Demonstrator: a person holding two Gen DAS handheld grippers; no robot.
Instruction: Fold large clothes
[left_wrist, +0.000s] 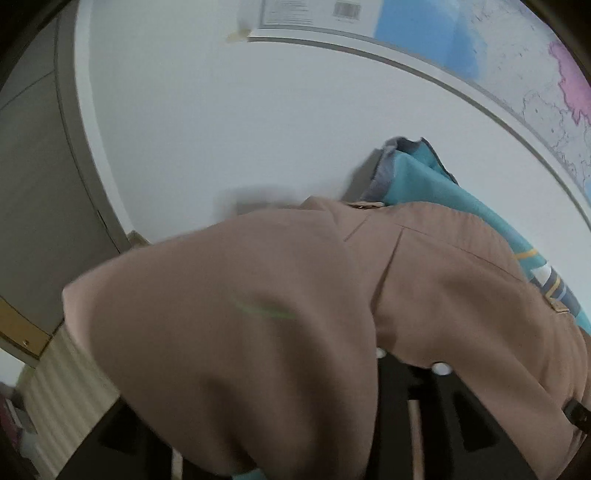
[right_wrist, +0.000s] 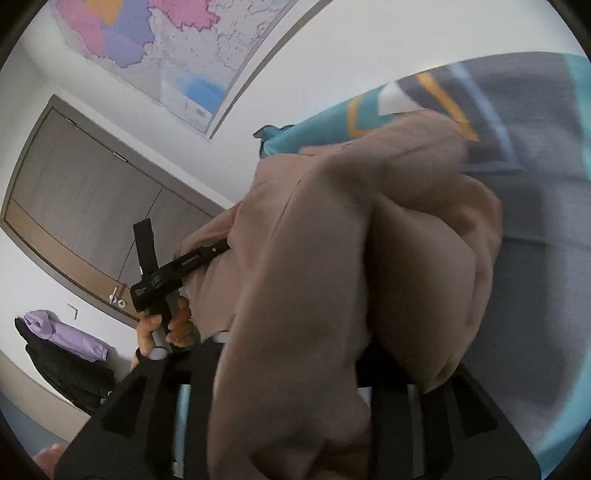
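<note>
Tan cloth fills the lower half of both wrist views: a large tan garment (left_wrist: 258, 314) hangs draped right over the left gripper (left_wrist: 402, 373), whose black fingers show only in part at the bottom of the frame, with a white knob just below the cloth edge. In the right wrist view the same garment (right_wrist: 314, 277) bunches over the right gripper (right_wrist: 295, 398) and hides its tips too. Whether either pair of jaws is apart or pinching the fabric I cannot tell, since the cloth covers the tips in both views. Behind the tan garment, toward the upper right of both frames, lies a teal cloth (left_wrist: 424, 177) with grey and yellow stripes, touching or just under the tan one. At mid-left of the right wrist view a hand (right_wrist: 166, 328) grips the handle of the other gripper, which reaches into the tan garment's left edge, so both grippers sit at the same piece, one at each side. The garment's long run seems to stretch between them, from lower left up toward the teal cloth. A wall map (right_wrist: 147, 48) and a grey door (right_wrist: 85, 206) stand behind. The next move likely depends on both ends staying level while the cloth is laid out; neither hand looks clearly nearer.
</note>
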